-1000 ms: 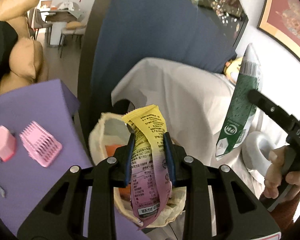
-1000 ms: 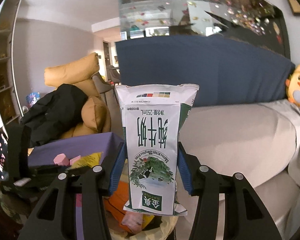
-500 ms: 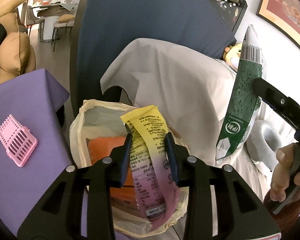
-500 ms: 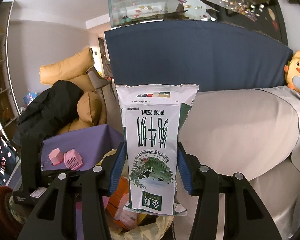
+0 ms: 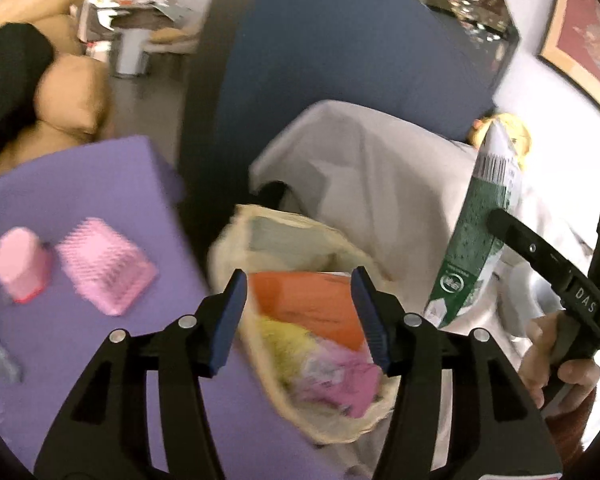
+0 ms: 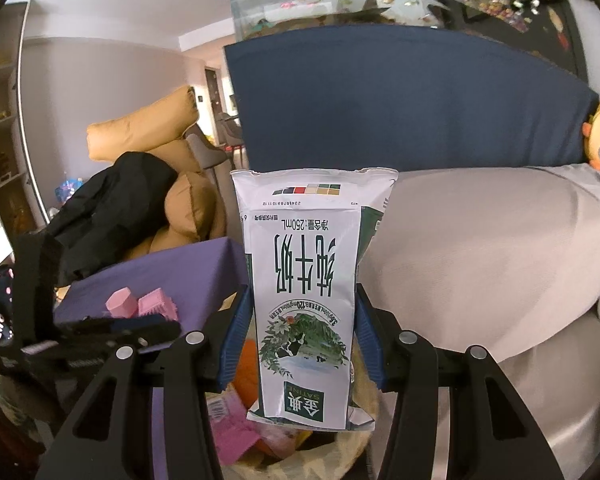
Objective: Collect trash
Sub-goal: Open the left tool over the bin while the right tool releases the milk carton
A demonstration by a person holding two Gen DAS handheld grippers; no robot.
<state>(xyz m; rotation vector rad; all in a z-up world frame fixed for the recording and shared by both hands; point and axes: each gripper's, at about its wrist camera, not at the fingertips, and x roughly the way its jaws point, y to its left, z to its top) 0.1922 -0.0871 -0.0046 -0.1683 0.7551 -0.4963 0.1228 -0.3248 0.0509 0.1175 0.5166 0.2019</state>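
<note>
A bin lined with a cream trash bag (image 5: 236, 240) stands beside the purple table. A yellow and pink snack wrapper (image 5: 324, 364) lies inside it on an orange packet (image 5: 304, 300). My left gripper (image 5: 300, 316) is open and empty just above the bag. My right gripper (image 6: 300, 340) is shut on a green and white milk pouch (image 6: 304, 280), held upright over the bag's opening (image 6: 340, 452). The pouch also shows in the left wrist view (image 5: 480, 232), to the right of the bag.
The purple table (image 5: 80, 184) carries a pink basket (image 5: 108, 268) and a pink block (image 5: 18, 260). A beige-covered sofa (image 6: 480, 248) lies behind the bin, with a dark blue panel (image 6: 400, 96) beyond it. A black jacket on tan cushions (image 6: 112, 208) sits at the left.
My left gripper opened and let go of the yellow and pink wrapper, which dropped into the bag. My right gripper still holds the milk pouch over the bag.
</note>
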